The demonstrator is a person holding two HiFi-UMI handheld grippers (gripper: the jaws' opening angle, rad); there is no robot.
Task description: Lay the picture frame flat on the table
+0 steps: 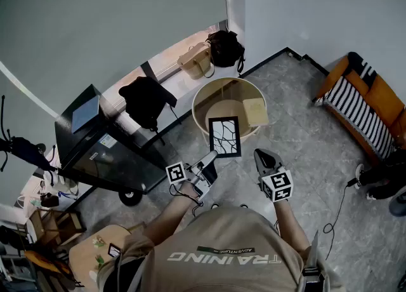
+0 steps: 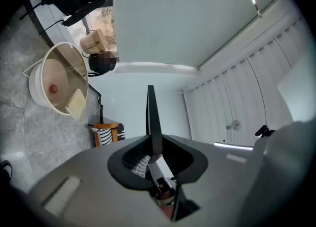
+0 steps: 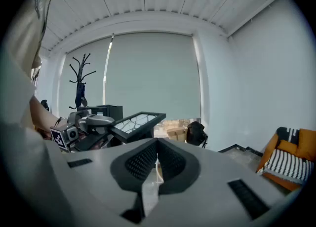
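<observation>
The black picture frame (image 1: pixel 224 136), with a cracked-line pattern on white, hangs in the air over the near rim of the round pale table (image 1: pixel 202 104). My left gripper (image 1: pixel 211 159) is shut on the frame's lower left corner. In the left gripper view the frame (image 2: pixel 152 117) stands edge-on, rising from between the jaws of the left gripper (image 2: pixel 157 153). My right gripper (image 1: pixel 264 156) is shut on nothing, a little right of the frame and apart from it. From the right gripper (image 3: pixel 157 153) view the frame (image 3: pixel 137 124) lies tilted, nearly level, at the left.
A beige block (image 1: pixel 255 112) lies on the table's right side, and a small red thing (image 2: pixel 53 89) on its top. A black cabinet on wheels (image 1: pixel 101 151) stands left. Bags (image 1: pixel 216 53) sit by the window. An orange striped chair (image 1: pixel 366 105) stands at right.
</observation>
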